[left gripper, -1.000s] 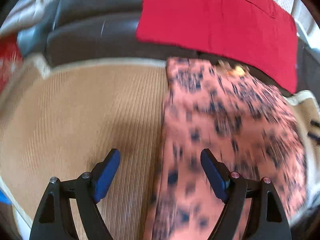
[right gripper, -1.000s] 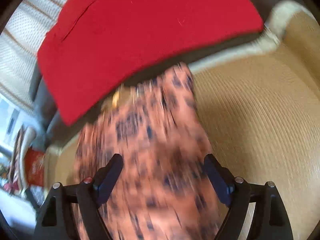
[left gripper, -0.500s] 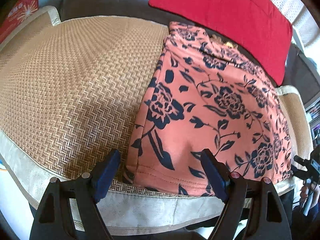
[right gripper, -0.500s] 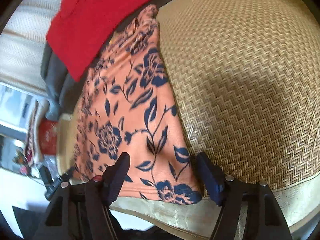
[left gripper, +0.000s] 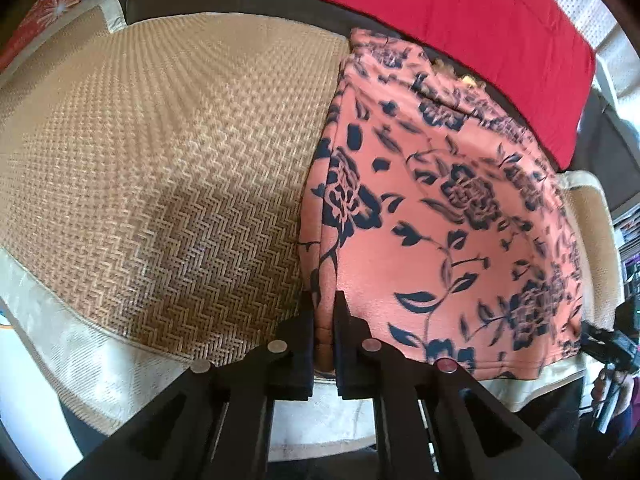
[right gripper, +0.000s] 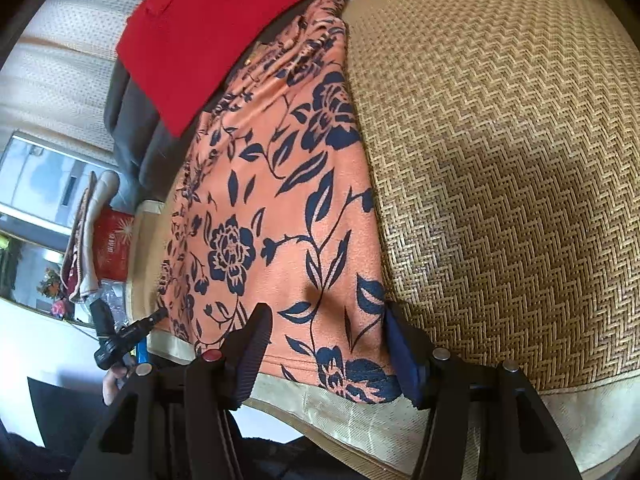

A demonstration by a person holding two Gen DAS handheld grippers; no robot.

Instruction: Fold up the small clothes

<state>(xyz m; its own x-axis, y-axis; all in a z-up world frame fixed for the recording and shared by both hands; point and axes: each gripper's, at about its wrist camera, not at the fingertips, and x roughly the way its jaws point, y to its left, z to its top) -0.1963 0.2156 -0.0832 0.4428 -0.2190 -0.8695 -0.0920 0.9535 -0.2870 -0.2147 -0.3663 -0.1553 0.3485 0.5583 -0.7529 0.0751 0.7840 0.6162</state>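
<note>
An orange garment with dark blue flowers [left gripper: 460, 208] lies flat on a woven straw mat [left gripper: 160, 152] over a sofa seat. My left gripper [left gripper: 325, 312] is shut on the garment's near left corner. In the right wrist view the same garment [right gripper: 272, 200] fills the left half, and my right gripper [right gripper: 326, 344] is open, its fingers straddling the near right corner at the hem. The left gripper also shows small at the far left of that view [right gripper: 120, 336].
A red cloth [left gripper: 480, 28] hangs over the dark sofa back behind the garment. The mat's pale fabric border [left gripper: 60, 340] runs along the seat's front edge. A red box [right gripper: 114, 244] and clutter stand beyond the sofa's far end.
Both grippers pulled back from the sofa back to the garment's near hem. My left gripper has shut on the near left corner. The right gripper stays open over the near right corner.
</note>
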